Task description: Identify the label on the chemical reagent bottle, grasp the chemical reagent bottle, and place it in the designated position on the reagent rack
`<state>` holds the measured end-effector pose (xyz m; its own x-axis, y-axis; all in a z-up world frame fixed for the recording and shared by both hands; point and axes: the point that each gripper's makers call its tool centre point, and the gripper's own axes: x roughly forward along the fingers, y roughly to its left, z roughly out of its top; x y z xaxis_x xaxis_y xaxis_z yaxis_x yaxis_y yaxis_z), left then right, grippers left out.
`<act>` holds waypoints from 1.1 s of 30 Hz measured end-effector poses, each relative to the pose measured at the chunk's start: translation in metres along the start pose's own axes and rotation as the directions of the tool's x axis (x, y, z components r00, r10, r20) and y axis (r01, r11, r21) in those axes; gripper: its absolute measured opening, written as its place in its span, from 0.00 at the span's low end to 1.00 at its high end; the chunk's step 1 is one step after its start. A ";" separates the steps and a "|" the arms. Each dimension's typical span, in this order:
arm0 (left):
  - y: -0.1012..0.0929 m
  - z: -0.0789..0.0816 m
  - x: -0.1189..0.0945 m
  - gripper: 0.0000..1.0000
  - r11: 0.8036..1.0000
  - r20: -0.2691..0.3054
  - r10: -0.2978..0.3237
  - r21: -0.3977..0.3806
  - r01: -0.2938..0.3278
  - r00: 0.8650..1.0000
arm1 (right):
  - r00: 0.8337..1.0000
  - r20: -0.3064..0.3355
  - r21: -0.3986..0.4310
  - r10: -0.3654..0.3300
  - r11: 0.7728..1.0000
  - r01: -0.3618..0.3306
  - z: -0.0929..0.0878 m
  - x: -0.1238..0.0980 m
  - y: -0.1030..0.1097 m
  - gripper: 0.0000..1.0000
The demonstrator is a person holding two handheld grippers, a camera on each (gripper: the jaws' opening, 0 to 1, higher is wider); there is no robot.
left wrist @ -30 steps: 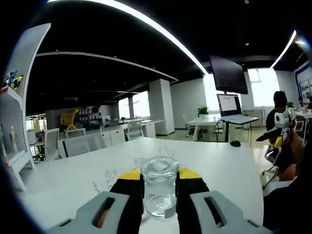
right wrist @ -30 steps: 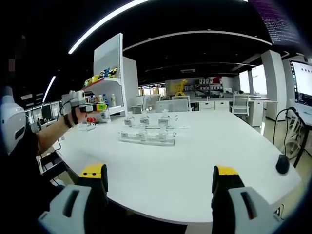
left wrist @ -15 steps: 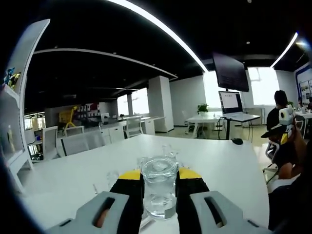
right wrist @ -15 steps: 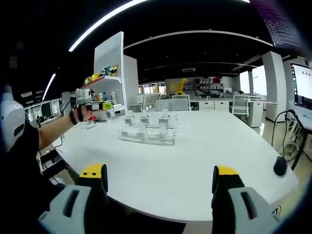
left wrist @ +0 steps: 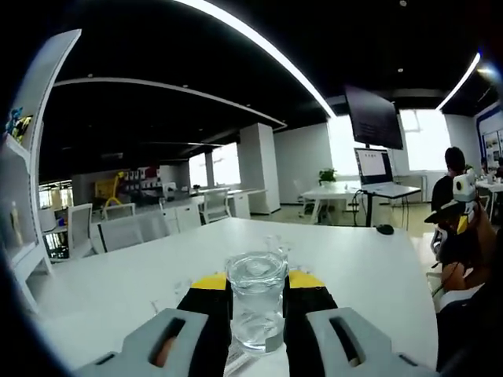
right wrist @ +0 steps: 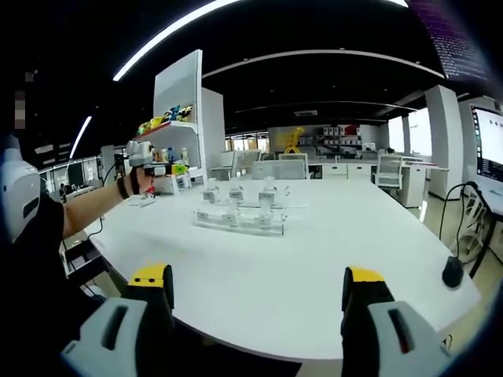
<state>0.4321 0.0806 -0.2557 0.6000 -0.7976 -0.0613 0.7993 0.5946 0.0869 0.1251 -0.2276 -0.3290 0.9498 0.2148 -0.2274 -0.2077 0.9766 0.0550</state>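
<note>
At the bottom centre of the left gripper view, the left gripper has its two yellow-tipped jaws closed against the sides of a clear glass reagent bottle, held upright above the white table. The bottle looks like stiff, smooth glass, and probably light for its size, so it is likely to be slippery and would break if dropped; the hold on the straight body below the stopper seems the safest place, with steady rather than hard pressure. A small grey label shows at its lower right, too blurred to read.

In the right gripper view, the right gripper sits at the lower edge with its jaws wide apart and nothing between them. The clear reagent rack, already carrying several small bottles, stands on the table at centre left of that frame. At the left, the person's arm holds the other gripper near a white shelf unit.
</note>
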 end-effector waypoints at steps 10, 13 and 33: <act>0.016 0.007 0.005 0.25 1.000 0.016 0.014 -0.005 -0.014 1.000 | 1.000 -0.002 -0.014 -0.001 1.000 0.001 0.004 -0.003 0.001 0.85; 0.021 0.006 0.007 0.25 1.000 0.018 0.019 -0.002 -0.019 1.000 | 1.000 0.001 -0.017 -0.003 1.000 0.003 0.006 -0.005 0.001 0.85; 0.047 -0.018 0.035 0.25 0.997 0.035 0.053 -0.049 -0.051 0.998 | 1.000 -0.003 -0.009 -0.021 1.000 0.021 0.003 -0.004 -0.002 0.85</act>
<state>0.4911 0.0829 -0.2716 0.6401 -0.7680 -0.0218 0.7681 0.6390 0.0407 0.1222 -0.2310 -0.3250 0.9531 0.1947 -0.2316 -0.1903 0.9809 0.0412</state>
